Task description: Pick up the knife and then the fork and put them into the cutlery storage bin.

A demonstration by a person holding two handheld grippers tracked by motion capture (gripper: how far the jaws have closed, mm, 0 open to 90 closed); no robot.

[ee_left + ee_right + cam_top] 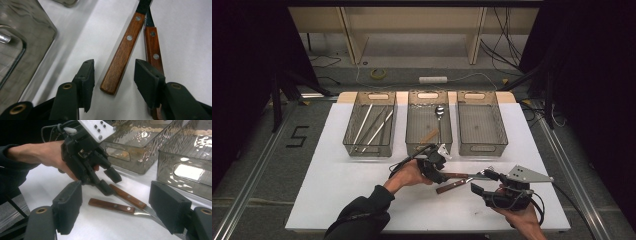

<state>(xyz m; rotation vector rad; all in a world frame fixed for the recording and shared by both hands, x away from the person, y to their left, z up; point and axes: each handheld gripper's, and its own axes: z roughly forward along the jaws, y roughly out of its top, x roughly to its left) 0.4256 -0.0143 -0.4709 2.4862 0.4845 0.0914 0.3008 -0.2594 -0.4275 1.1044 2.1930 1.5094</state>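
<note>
Left tongs (438, 170) low over the desk (337, 175), jaws about half open and straddling the butt end of a wooden-handled knife (123, 52); in the left gripper view the pads (86, 76) stand either side of the handle with a gap on both sides, so no grip yet and the knife lies flat on the desk. Second wooden-handled knife (153, 48) lies just beside it, handles near each other, blades crossing farther out; one pad sits close to or over that second handle, so it could get caught in the pinch. Right tongs (484, 187) held wide open near the blade ends, nothing between the jaws, looks like waiting. Beyond the knives, three clear bins in a row at the far side of the desk: left bin (369, 125) has long thin sticks, maybe chopsticks; middle bin (428, 122) has a spoon (439, 112) and a small wooden piece, hard to tell what; right bin (481, 122) looks empty. Judgement: sorting of cutlery into bins is partly done, sticks and spoon already in; both knives remain out, probably meant for the right bin. Step in hand is the pickup of the first knife, then carry and drop, then same for the second.
</note>
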